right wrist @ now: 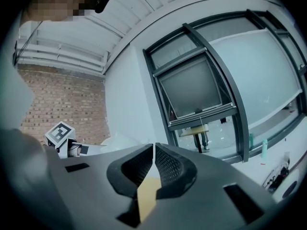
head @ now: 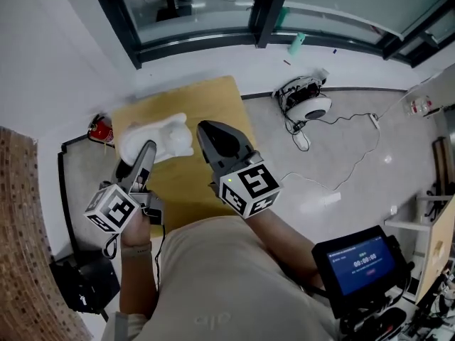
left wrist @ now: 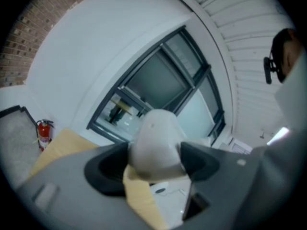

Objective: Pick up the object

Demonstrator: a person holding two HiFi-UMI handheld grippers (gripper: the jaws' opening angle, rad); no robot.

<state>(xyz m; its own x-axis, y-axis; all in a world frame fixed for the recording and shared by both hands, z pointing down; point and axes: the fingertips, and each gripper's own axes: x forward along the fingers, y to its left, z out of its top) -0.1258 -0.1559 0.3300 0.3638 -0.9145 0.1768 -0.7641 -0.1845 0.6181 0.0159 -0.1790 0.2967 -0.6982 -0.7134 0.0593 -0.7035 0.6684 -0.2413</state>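
Note:
A white lumpy object [head: 162, 135] hangs over the tan wooden table [head: 210, 98], held by my left gripper [head: 147, 150] at its lower left side. In the left gripper view the white object [left wrist: 156, 140] fills the gap between the two dark jaws of the left gripper [left wrist: 156, 163], which press on it from both sides. My right gripper [head: 206, 128] hovers just right of the object, its jaws together and empty. The right gripper view shows the right gripper [right wrist: 154, 150] shut, with the white object [right wrist: 115, 141] off to its left.
A red fire extinguisher [head: 102, 130] stands at the table's left edge. A white round device with tangled cables [head: 307, 105] lies on the floor to the right. A black unit with a blue screen [head: 359, 261] is at lower right. A dark window frame [head: 264, 13] runs behind.

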